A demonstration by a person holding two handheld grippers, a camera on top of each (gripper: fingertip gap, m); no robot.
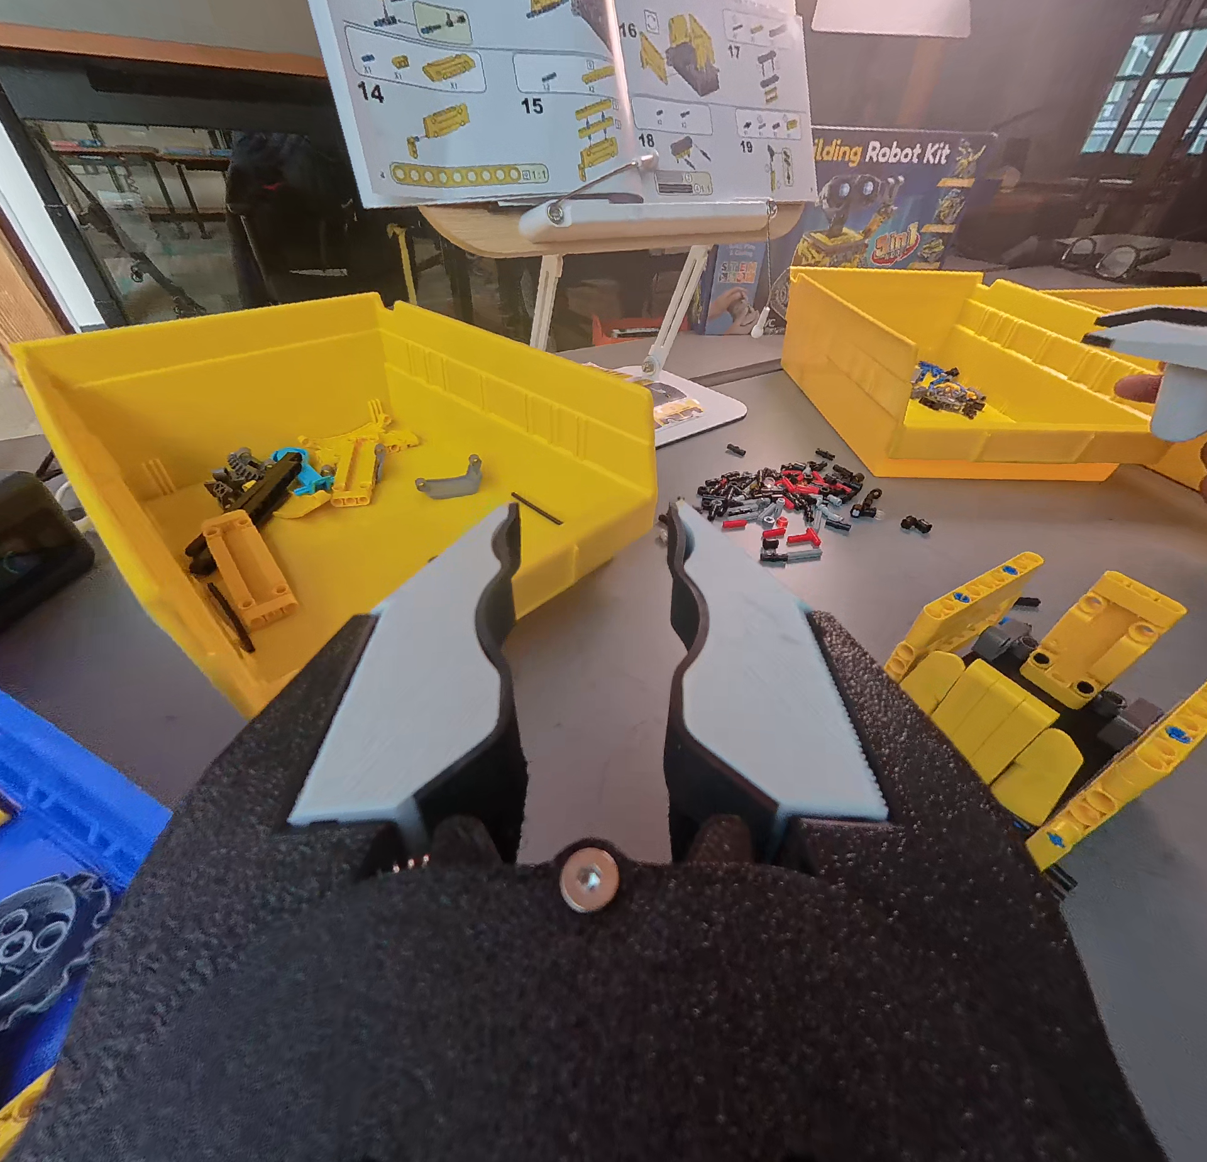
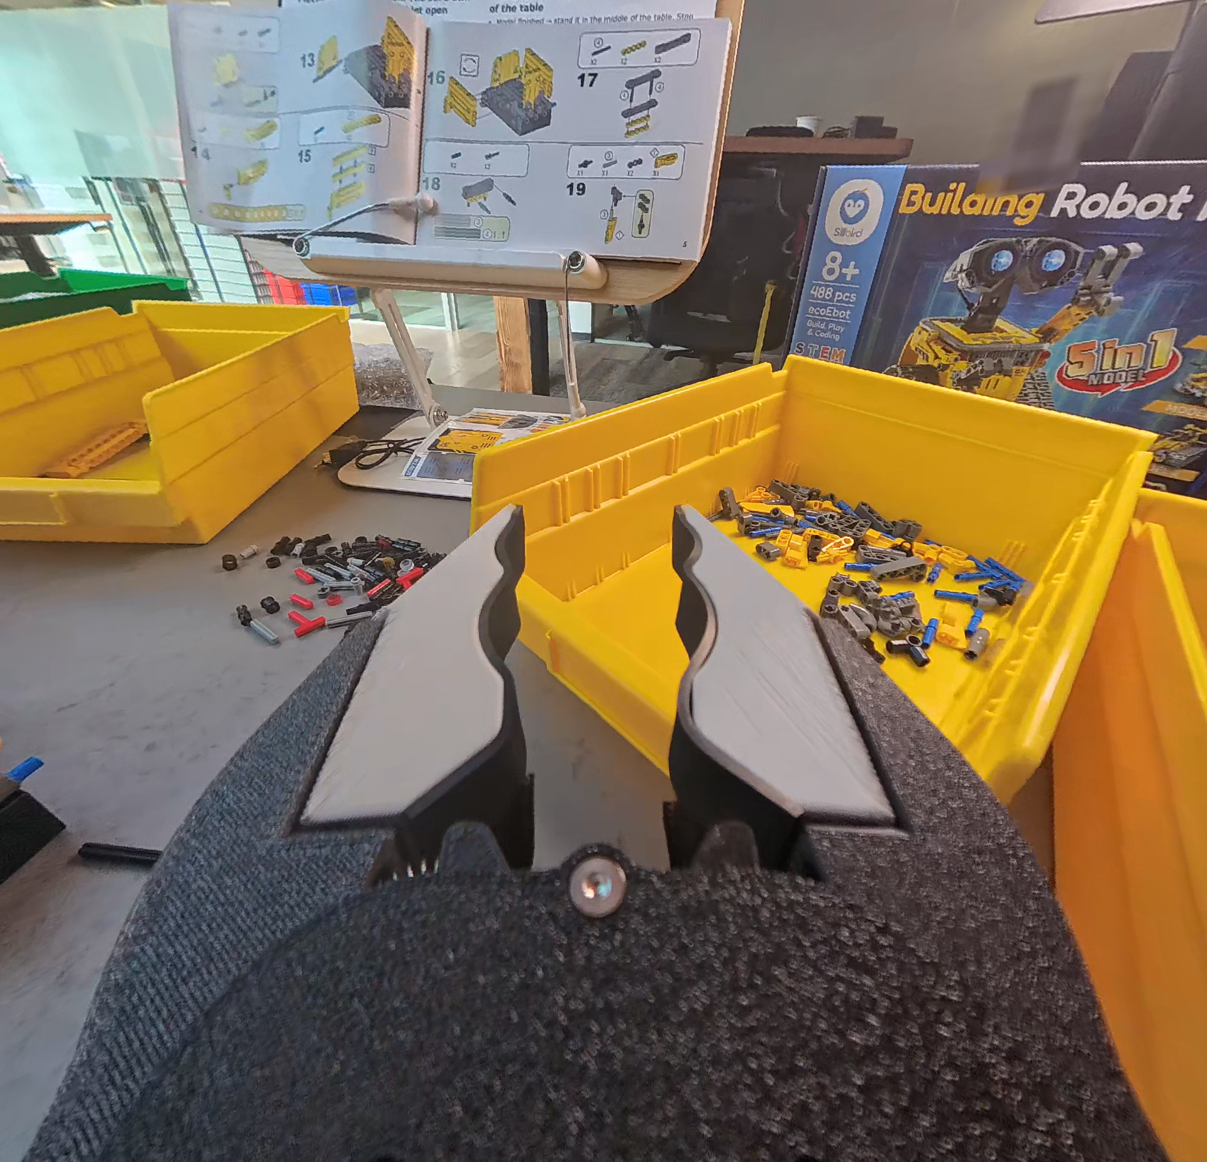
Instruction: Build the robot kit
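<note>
My left gripper [image 1: 593, 518] is open and empty, above the grey table at the front right corner of a yellow bin [image 1: 98, 373] that holds yellow, black and blue building pieces [image 1: 307, 478]. A pile of small black, red and grey pins [image 1: 784, 497] lies just right of its tips. A partly built yellow and black model [image 1: 1019, 693] sits at the right. My right gripper [image 2: 597, 518] is open and empty, at the near left wall of another yellow bin [image 2: 947, 412] with grey, blue and orange pieces [image 2: 875, 556]. The right gripper also shows far right in the left wrist view [image 1: 1149, 347].
An open instruction booklet [image 1: 555, 79] rests on a stand [image 1: 653, 216] at the back. A kit box [image 2: 1019, 282] stands behind the right bins. Another yellow bin [image 2: 196, 412] sits far left in the right wrist view. A blue bin [image 1: 59, 830] lies at the lower left. The gap from one gripper's tips to the other's is roughly 35 centimeters.
</note>
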